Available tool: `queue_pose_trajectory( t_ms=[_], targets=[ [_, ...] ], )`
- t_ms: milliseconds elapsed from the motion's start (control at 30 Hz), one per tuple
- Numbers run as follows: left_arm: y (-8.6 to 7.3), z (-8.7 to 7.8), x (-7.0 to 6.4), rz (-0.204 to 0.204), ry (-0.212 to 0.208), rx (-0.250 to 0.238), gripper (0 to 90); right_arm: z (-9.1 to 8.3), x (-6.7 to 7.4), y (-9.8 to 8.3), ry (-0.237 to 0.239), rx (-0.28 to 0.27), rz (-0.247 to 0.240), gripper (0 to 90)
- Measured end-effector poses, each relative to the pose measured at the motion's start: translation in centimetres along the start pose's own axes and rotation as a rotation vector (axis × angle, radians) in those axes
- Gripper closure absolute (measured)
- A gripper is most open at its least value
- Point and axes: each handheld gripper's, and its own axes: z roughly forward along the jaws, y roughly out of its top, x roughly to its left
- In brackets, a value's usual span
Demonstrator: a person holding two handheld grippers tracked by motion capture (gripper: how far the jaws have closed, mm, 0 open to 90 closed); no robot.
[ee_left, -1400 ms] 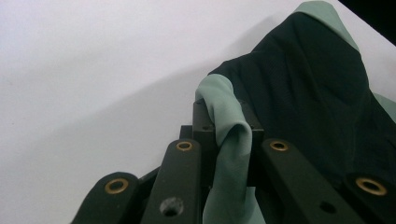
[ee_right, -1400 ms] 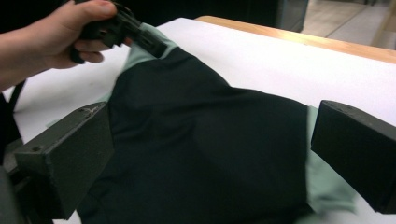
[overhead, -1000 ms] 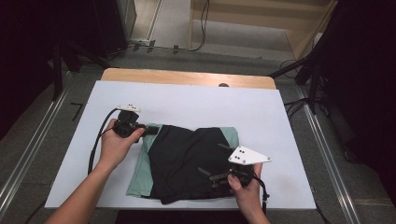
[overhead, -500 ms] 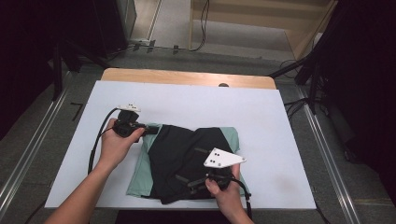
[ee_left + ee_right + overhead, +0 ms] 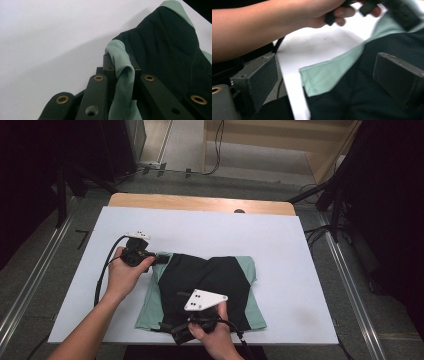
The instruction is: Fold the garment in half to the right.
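A black and mint-green garment (image 5: 205,277) lies folded on the white sheet (image 5: 210,232). At its far left corner my left gripper (image 5: 159,258) is shut on a fold of mint-green fabric (image 5: 121,75), which bunches up between the black jaws of the left gripper (image 5: 121,65). My right gripper (image 5: 173,330) sits low at the garment's near edge, under its grey plate (image 5: 205,299). In the right gripper view its jaws (image 5: 327,75) stand wide open. The mint-green hem corner (image 5: 322,78) and black cloth lie between the pads (image 5: 257,76) without touching them.
The white sheet covers a wooden table (image 5: 200,202), with metal rails (image 5: 30,280) along both sides. The person's left hand and forearm (image 5: 274,22) cross the top of the right gripper view. The near table edge runs just behind the right hand.
The right hand has slid left along the garment's near edge, from the right corner towards the left one. The left hand has kept still, gripping the fabric.
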Motion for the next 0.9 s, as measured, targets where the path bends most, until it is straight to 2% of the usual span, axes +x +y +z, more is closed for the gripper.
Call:
queue_pose_trajectory(
  t_ms=[300, 433, 533, 733, 833, 900],
  targets=[
    [-0.1, 0.1, 0.2, -0.010, 0.005, -0.002, 82.1, 3.2, 1.8, -0.4, 0.054, 0.054, 0.006, 13.5],
    [-0.3, 0.2, 0.2, -0.012, 0.018, -0.001, 81.9, 4.5, 2.4, -0.6, 0.061, 0.079, 0.007, 22.5],
    [-0.3, 0.3, 0.1, -0.004, 0.025, -0.003, 81.9, 5.6, 2.9, -0.8, 0.039, 0.111, -0.001, 32.0],
    [-0.3, 0.2, 0.1, 0.000, 0.016, -0.004, 82.0, 7.3, 3.5, -1.1, 0.032, 0.156, 0.005, 41.7],
    [-0.3, 0.1, 0.2, 0.002, 0.022, -0.006, 82.0, 8.1, 3.8, -1.2, 0.008, 0.180, 0.008, 45.3],
    [-0.3, 0.2, 0.1, 0.003, 0.022, -0.006, 81.9, 8.5, 4.0, -1.4, -0.029, 0.199, -0.004, 48.4]
  ],
)
